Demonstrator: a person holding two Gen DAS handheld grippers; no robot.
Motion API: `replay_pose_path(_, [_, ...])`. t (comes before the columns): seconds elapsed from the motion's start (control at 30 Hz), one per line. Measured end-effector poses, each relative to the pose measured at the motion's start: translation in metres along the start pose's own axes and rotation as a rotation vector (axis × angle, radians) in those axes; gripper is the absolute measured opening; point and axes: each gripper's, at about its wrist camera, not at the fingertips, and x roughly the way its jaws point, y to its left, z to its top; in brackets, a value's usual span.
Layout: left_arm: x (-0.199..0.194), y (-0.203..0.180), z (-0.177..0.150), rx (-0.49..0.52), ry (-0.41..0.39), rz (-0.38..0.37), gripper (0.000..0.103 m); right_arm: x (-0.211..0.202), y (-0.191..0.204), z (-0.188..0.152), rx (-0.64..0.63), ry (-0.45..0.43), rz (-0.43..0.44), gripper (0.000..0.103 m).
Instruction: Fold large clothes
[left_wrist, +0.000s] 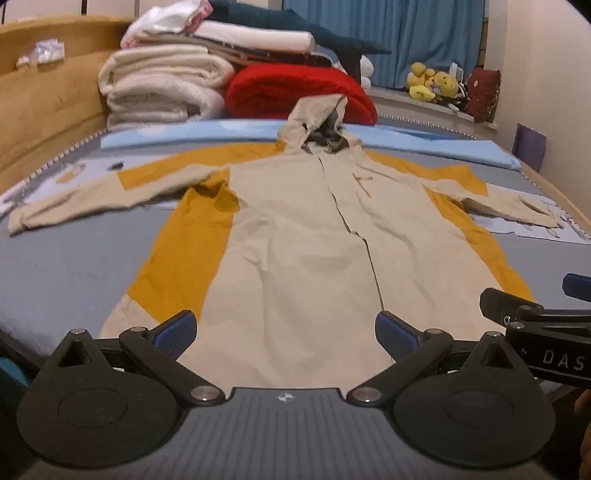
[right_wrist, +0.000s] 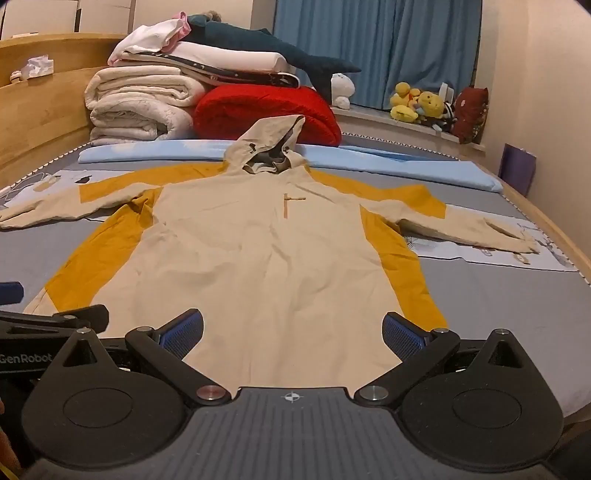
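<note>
A large beige hooded jacket (left_wrist: 295, 236) with mustard-yellow side panels lies flat, front up, on the grey bed; it also shows in the right wrist view (right_wrist: 258, 251). Both sleeves are spread out sideways and the hood (right_wrist: 273, 144) points to the far end. My left gripper (left_wrist: 286, 334) is open and empty just above the jacket's near hem. My right gripper (right_wrist: 293, 334) is open and empty, also at the near hem, a little to the right. The right gripper's body shows at the left wrist view's right edge (left_wrist: 535, 321).
Folded white blankets (left_wrist: 159, 88) and a red blanket (left_wrist: 295, 92) are stacked at the bed's far end. A light blue pad (right_wrist: 369, 162) lies behind the hood. A wooden headboard (left_wrist: 40, 103) runs along the left. Yellow plush toys (right_wrist: 417, 103) sit on the window sill.
</note>
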Motion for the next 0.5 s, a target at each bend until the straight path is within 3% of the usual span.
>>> replay_pose_path(0.07, [0.0020,0.0085,0.0048,-0.017,0.022,-0.024,0.103,0.0000,-0.0005,0.0006,0.003,0.001,-0.002,0.102])
replay_pose_path(0.5, [0.0048,0.0092,0.0060,-0.002,0.025,-0.008,0.103,0.0016,0.0036,0.0027,-0.007,-0.004,0.000,0.102])
